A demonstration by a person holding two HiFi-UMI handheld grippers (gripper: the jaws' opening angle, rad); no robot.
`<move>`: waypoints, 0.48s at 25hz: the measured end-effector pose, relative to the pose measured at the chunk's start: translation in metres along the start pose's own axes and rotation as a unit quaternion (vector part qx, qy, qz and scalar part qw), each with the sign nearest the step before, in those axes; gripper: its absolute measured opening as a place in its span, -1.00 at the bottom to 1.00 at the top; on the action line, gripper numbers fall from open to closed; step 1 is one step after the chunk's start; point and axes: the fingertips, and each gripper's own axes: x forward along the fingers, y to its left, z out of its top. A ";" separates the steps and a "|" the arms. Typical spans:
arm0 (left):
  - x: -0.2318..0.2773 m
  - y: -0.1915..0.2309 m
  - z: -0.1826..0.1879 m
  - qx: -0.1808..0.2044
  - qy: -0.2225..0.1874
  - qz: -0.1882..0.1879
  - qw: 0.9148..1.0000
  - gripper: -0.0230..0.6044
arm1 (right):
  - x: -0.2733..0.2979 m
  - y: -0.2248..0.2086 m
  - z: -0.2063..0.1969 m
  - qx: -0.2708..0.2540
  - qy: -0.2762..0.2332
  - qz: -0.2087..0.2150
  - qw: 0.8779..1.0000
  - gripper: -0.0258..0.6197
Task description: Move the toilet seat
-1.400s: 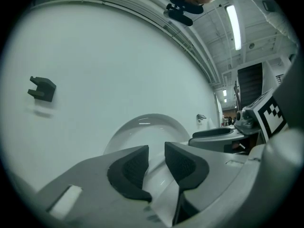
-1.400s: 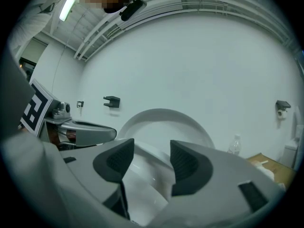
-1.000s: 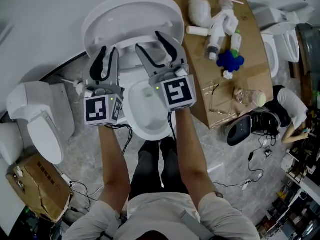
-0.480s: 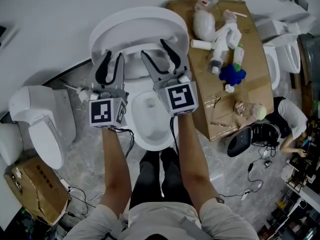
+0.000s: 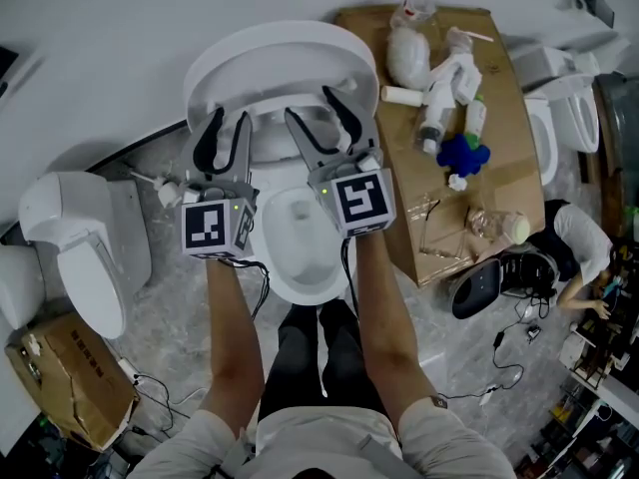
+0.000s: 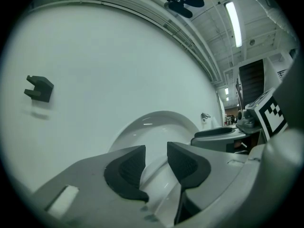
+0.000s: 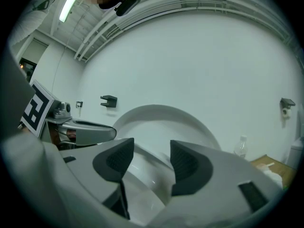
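My left claw (image 5: 229, 115) is opening and my right claw (image 5: 311, 103) half-wide, both loose around the one raised toilet seat (image 5: 270, 48) at twelve o'clock, its lower edge partly hidden behind them.

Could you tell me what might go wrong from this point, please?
The left gripper is opening its jaws around the raised toilet seat; if the seat is not leaning securely, it could drop onto the bowl. The cardboard box stands close beside the right gripper and could be knocked.
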 end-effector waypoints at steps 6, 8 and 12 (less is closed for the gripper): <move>-0.005 0.001 -0.002 0.001 0.011 -0.009 1.000 -0.33 | -0.002 0.002 0.004 -0.008 -0.008 -0.011 1.000 -0.18; -0.007 -0.002 -0.006 0.001 0.019 -0.018 1.000 -0.21 | -0.005 0.004 0.006 -0.008 -0.008 -0.013 1.000 -0.18; -0.015 -0.004 -0.008 -0.007 0.018 -0.019 1.000 -0.21 | -0.009 0.009 0.012 -0.009 -0.010 -0.010 1.000 -0.18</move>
